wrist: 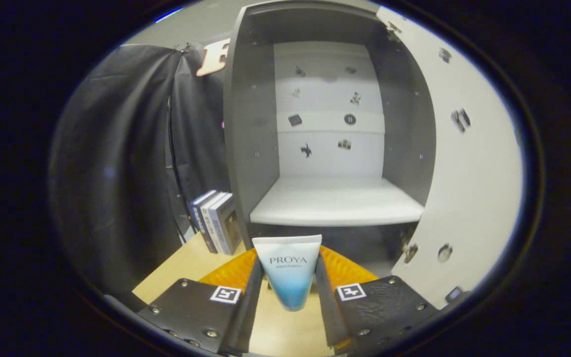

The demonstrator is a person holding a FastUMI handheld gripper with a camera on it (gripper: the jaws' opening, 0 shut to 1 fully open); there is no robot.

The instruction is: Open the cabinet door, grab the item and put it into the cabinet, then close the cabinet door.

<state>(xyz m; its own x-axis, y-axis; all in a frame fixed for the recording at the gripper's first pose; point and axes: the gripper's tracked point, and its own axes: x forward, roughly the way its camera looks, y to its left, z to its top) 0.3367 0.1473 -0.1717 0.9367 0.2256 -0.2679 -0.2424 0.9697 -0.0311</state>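
A white and blue tube (289, 270) stands upright between my fingers, flat crimped end up, and my gripper (288, 277) is shut on it with both fingers pressing its sides. Just beyond it stands the grey cabinet (253, 124), its white door (469, 163) swung wide to the right. The white shelf (337, 201) inside lies bare, a little above and ahead of the tube. The cabinet's white back panel (327, 109) carries several small dark stickers.
A few books (216, 220) stand upright to the left of the cabinet on the light wooden table (186, 270). Black booth cloth hangs further left. The open door blocks the right side.
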